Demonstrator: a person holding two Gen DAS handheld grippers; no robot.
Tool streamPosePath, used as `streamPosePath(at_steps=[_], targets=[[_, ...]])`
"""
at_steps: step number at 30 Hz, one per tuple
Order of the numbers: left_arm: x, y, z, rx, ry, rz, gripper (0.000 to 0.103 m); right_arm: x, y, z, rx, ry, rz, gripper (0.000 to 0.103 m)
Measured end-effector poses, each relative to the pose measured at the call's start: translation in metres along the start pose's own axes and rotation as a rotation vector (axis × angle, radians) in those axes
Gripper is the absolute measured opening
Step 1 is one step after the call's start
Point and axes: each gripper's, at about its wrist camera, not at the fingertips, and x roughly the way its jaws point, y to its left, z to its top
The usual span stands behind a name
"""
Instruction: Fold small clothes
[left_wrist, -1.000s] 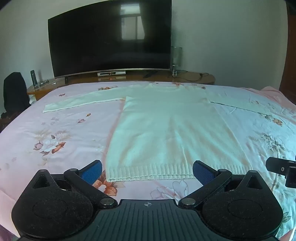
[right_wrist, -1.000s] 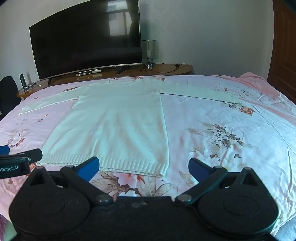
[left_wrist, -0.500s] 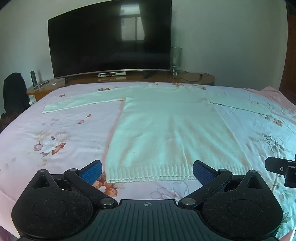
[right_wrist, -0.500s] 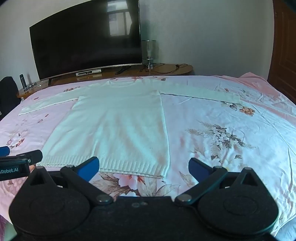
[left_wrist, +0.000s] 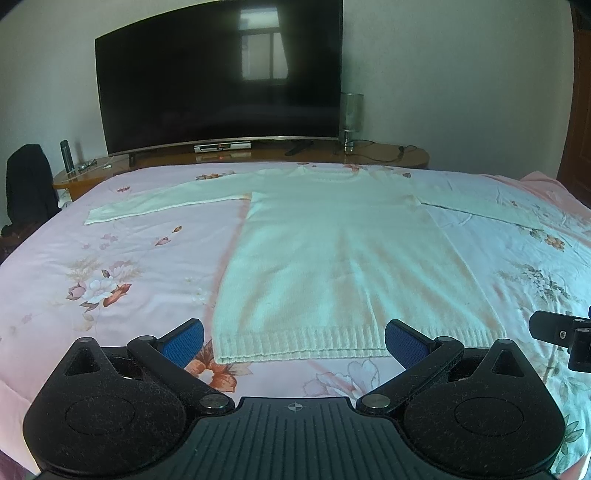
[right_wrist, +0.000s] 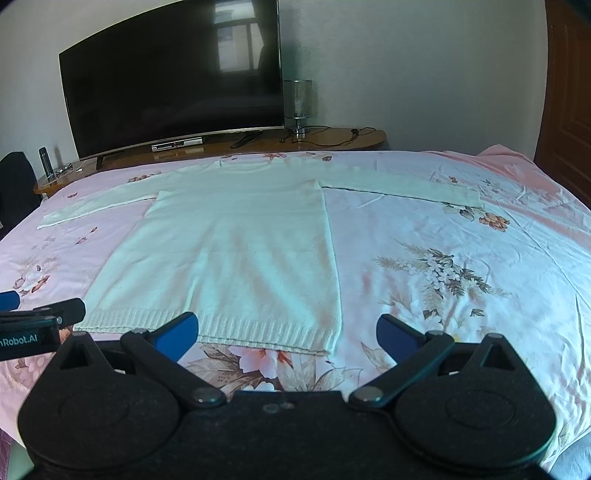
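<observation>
A white knit sweater (left_wrist: 343, 258) lies flat on the pink floral bed sheet (left_wrist: 110, 266), both sleeves spread sideways, ribbed hem nearest me. It also shows in the right wrist view (right_wrist: 236, 251). My left gripper (left_wrist: 293, 341) is open and empty, hovering just short of the hem's left half. My right gripper (right_wrist: 286, 332) is open and empty, just short of the hem's right corner. The right gripper's finger shows at the right edge of the left wrist view (left_wrist: 561, 332); the left gripper's shows at the left edge of the right wrist view (right_wrist: 40, 321).
A large dark TV (left_wrist: 218, 81) stands on a wooden console (left_wrist: 384, 157) beyond the bed's far end, with a lamp (left_wrist: 351, 118) on it. A dark chair (left_wrist: 26, 188) is at far left. A brown door (right_wrist: 569, 92) is at right.
Nothing has visibly changed apart from a very slight drift of both views; both grippers stay open near the hem.
</observation>
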Motion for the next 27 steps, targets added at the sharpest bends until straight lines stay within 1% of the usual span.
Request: streamPosePath(at_steps=[27], targets=[[0.0, 0.0031, 0.0008, 0.001, -0.004, -0.002, 0.103, 0.0022, 0.0023, 0.0015, -0.002, -0.002, 0.005, 0.103]])
